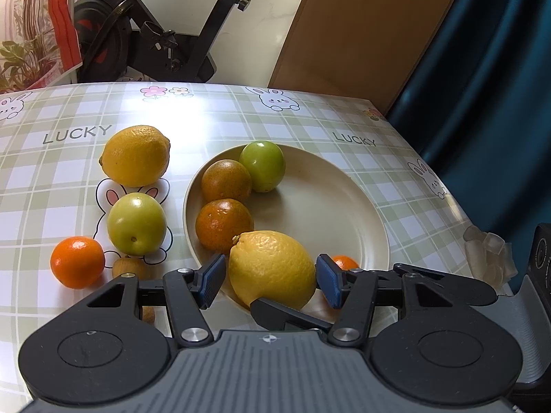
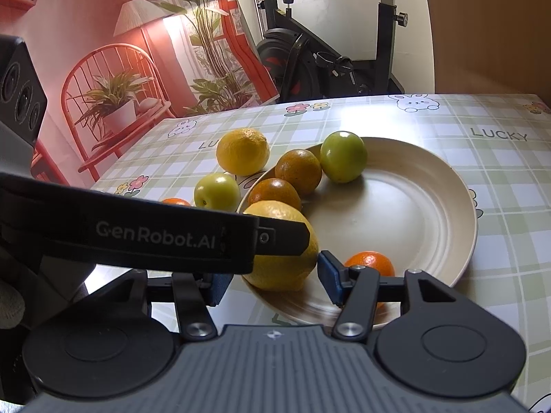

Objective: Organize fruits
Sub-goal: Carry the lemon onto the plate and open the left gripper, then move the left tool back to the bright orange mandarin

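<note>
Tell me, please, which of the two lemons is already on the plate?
The lemon at the plate's near rim, between the left gripper's fingers. The other lemon lies off the plate on the checked tablecloth.

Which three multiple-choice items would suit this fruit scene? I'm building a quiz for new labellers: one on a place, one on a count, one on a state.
1. The lemon farther from the cameras lies
A. on the plate
B. on the tablecloth beside the plate
C. on the exercise bike

2. How many green fruits are in view?
A. one
B. two
C. four

3. The lemon at the plate's near rim is
A. cut in half
B. peeled
C. whole, between the left gripper's fingers

Answers:
1 B: the far lemon sits on the tablecloth, outside the plate.
2 B: one green fruit is on the plate, another on the cloth.
3 C: the near lemon has an unbroken peel and is flanked by the pads of the left gripper.
</note>
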{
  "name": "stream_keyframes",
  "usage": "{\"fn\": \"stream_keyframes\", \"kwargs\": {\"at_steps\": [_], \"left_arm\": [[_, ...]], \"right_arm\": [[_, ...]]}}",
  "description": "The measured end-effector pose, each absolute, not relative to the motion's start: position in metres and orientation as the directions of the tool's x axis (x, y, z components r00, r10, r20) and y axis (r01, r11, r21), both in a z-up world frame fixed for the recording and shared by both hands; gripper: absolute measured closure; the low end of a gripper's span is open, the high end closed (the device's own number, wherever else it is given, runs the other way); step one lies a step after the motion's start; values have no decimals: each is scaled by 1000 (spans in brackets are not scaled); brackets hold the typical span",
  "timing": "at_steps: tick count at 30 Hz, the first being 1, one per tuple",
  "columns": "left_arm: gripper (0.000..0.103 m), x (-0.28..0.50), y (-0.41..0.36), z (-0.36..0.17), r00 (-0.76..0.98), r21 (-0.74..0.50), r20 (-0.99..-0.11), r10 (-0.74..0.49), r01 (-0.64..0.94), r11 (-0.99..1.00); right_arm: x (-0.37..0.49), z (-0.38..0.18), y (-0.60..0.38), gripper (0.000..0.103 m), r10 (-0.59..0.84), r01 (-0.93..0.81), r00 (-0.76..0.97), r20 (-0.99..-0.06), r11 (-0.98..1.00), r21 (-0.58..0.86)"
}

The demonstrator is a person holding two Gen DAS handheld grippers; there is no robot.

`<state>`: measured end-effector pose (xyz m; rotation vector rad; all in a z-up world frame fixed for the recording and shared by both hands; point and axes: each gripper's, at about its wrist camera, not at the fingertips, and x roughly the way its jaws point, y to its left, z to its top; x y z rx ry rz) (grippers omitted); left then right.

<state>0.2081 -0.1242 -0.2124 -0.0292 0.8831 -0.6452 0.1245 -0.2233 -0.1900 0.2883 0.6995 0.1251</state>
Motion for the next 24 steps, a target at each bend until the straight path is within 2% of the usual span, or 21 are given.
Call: {"fn": "stream_keyframes", "kwargs": {"at_steps": [7,14,19,24], "left_arm": [[43,206,-99,-188,497,-305,-669,-553,495,813],[43,202,-58,-155,598,-266,-616,-513,455,850],[49,206,-26,-122,686,-238,-561,-464,403,884],[49,209,-12,-97,743,-181,-513,-430,396,900]], "right_arm": [[122,-182,-224,46,201,-20,762,-616,957,288],[117,-155,-222,46,192,-48,797,-573,965,257],[119,-134,-219,46,187,-72,824,-535,971,228],[125,-116,-213,46,187,-90,849,-495,973,214]]}}
